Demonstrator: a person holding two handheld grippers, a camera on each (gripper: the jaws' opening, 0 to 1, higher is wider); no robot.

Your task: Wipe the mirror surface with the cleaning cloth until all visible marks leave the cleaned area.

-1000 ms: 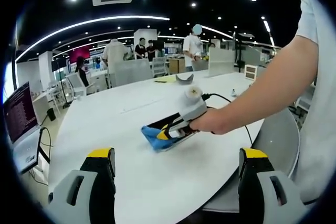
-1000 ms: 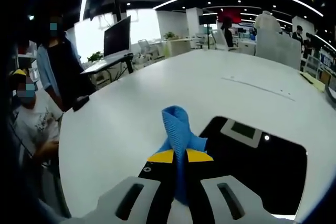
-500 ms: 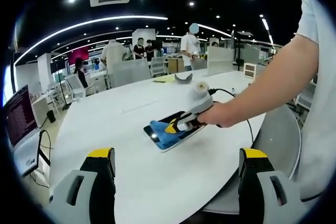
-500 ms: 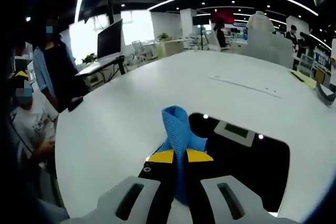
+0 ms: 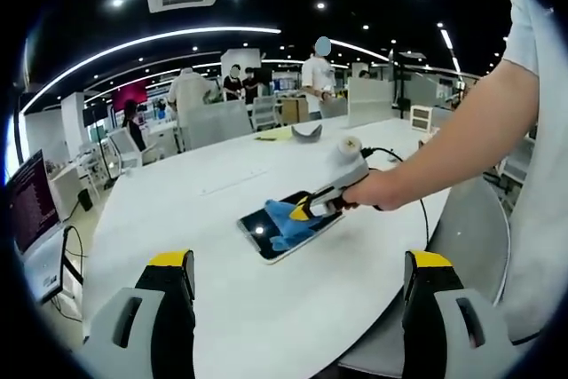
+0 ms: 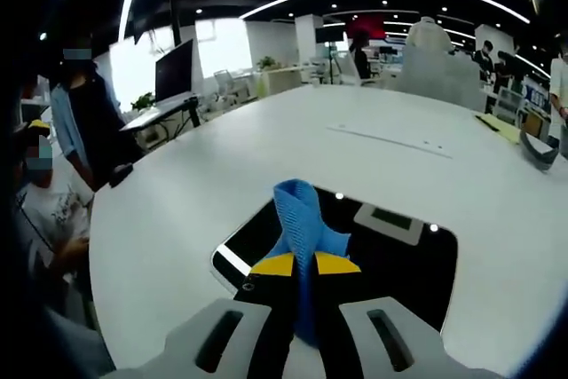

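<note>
Looked mid-wipe to me: the right gripper (image 6: 304, 265) was clamped on the blue cleaning cloth (image 6: 303, 217) over the mirror (image 6: 390, 255) lying flat on the white table (image 6: 177, 193), left gripper (image 5: 297, 272) hung wide open, and I couldn't tell what marks were left.

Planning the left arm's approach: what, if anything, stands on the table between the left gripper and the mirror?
Nothing visible: bare white table runs from the left gripper to the mirror, where the right gripper holds the blue cloth.
</note>
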